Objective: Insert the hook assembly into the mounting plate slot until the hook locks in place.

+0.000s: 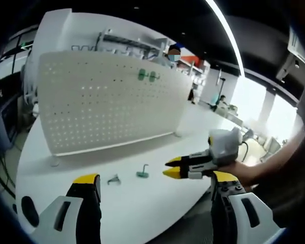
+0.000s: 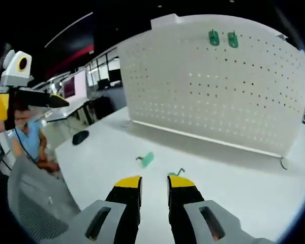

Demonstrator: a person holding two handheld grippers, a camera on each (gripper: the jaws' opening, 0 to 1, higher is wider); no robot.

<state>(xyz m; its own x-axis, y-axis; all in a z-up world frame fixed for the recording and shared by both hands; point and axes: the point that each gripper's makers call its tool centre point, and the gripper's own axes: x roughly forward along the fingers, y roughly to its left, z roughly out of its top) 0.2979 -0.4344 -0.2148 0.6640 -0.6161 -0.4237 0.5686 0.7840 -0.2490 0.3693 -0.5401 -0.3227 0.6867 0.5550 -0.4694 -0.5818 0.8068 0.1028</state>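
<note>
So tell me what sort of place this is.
Probably an open-plan lab or workshop: a white pegboard stands on a long white table, with more desks and monitors behind and seated people nearby.

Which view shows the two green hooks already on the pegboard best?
Right gripper view: the green hooks sit larger and distinct near the pegboard top. Left gripper view shows them smaller and blurrier.

Open office interior: white table (image 1: 142,203) near, dark ceiling with a long light strip (image 1: 226,30), bright windows (image 1: 279,112) far right, grey mesh chair (image 2: 35,198).
</note>
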